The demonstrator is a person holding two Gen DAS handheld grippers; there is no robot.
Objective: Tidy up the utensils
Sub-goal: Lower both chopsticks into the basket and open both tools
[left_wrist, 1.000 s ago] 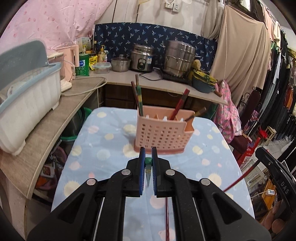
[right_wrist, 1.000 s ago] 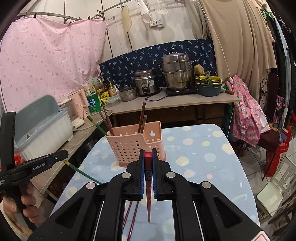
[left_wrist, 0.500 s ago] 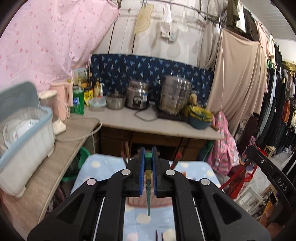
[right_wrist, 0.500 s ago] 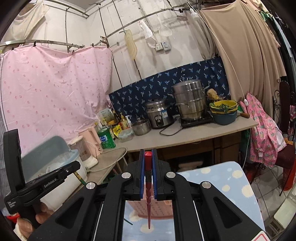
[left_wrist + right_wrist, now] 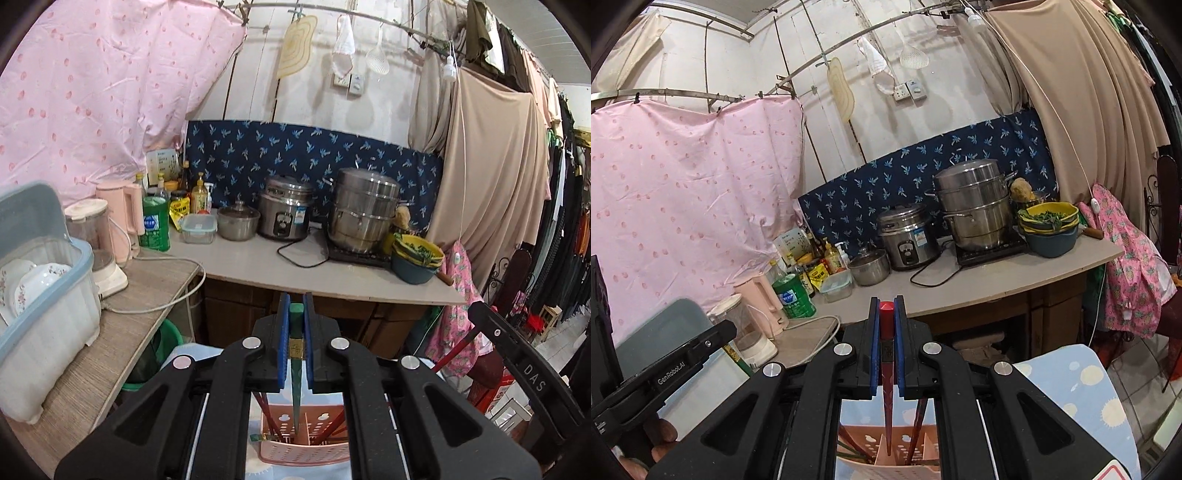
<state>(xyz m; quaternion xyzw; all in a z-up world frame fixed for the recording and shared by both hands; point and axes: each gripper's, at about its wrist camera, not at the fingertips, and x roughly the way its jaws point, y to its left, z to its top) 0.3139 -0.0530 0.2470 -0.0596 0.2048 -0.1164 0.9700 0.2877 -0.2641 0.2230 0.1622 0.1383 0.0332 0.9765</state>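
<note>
My left gripper (image 5: 295, 332) is shut on a green chopstick (image 5: 295, 373) that hangs point down over the pink perforated utensil holder (image 5: 306, 448), its tip at the holder's top. My right gripper (image 5: 886, 332) is shut on a red chopstick (image 5: 886, 380), also point down, its tip inside the same holder (image 5: 905, 456). Several red and dark chopsticks (image 5: 334, 428) stand in the holder's compartments. The holder sits on a table with a blue dotted cloth (image 5: 1082, 387). The other gripper shows at each view's edge, the right one in the left wrist view (image 5: 524, 369), the left one in the right wrist view (image 5: 665, 373).
Behind the table runs a counter (image 5: 295, 266) with a rice cooker (image 5: 286, 212), a steel steamer pot (image 5: 364, 208), bowls (image 5: 415, 258), bottles and a pink kettle (image 5: 122, 216). A white dish bin (image 5: 37, 295) stands on the left shelf. Clothes hang at the right.
Both grippers have risen and tilted up with their chopsticks, then come over the holder. The chopsticks now hang point down into its top; the holder has dropped to the bottom of both views.
</note>
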